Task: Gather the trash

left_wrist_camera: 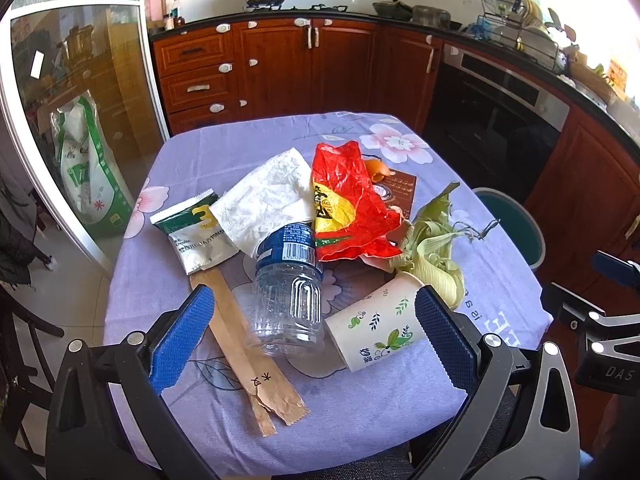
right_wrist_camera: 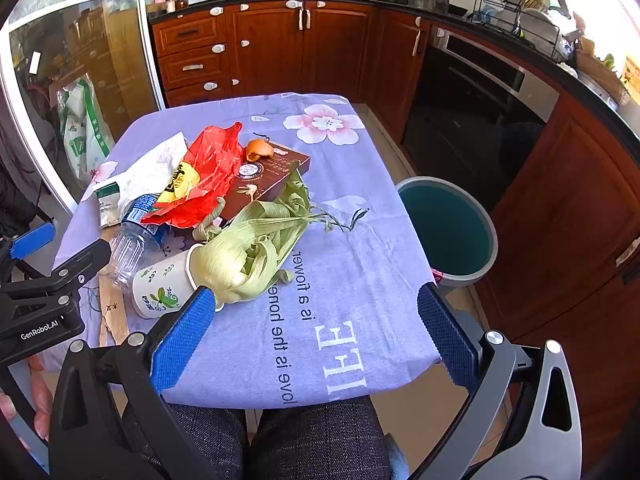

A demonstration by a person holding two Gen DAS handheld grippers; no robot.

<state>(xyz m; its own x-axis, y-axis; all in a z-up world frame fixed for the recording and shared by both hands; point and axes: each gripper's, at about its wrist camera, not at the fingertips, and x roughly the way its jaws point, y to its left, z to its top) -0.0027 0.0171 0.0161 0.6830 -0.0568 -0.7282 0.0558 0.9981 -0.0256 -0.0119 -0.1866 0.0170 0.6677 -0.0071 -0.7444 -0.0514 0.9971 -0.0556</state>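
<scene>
Trash lies in a heap on the purple flowered tablecloth (left_wrist_camera: 360, 420). I see a clear plastic bottle (left_wrist_camera: 290, 300), a tipped paper cup (left_wrist_camera: 376, 328), green corn husks (left_wrist_camera: 434, 252), a red plastic bag (left_wrist_camera: 344, 204), a white tissue (left_wrist_camera: 268, 196), a green-white sachet (left_wrist_camera: 196, 232) and a brown chopstick sleeve (left_wrist_camera: 248, 352). My left gripper (left_wrist_camera: 316, 344) is open above the near edge, with the bottle and cup between its fingers' lines. The right gripper (right_wrist_camera: 316, 340) is open over the cloth's near right part, empty. Husks (right_wrist_camera: 248, 252), cup (right_wrist_camera: 164, 284), a brown box (right_wrist_camera: 268, 178) and orange peel (right_wrist_camera: 259, 149) lie ahead of it.
A grey bin with a green liner (right_wrist_camera: 448, 232) stands on the floor at the table's right side. Wooden kitchen cabinets (left_wrist_camera: 280, 64) and an oven (left_wrist_camera: 492, 108) lie behind. A glass door (left_wrist_camera: 80, 120) is at left. The person's lap (right_wrist_camera: 312, 440) is under the near edge.
</scene>
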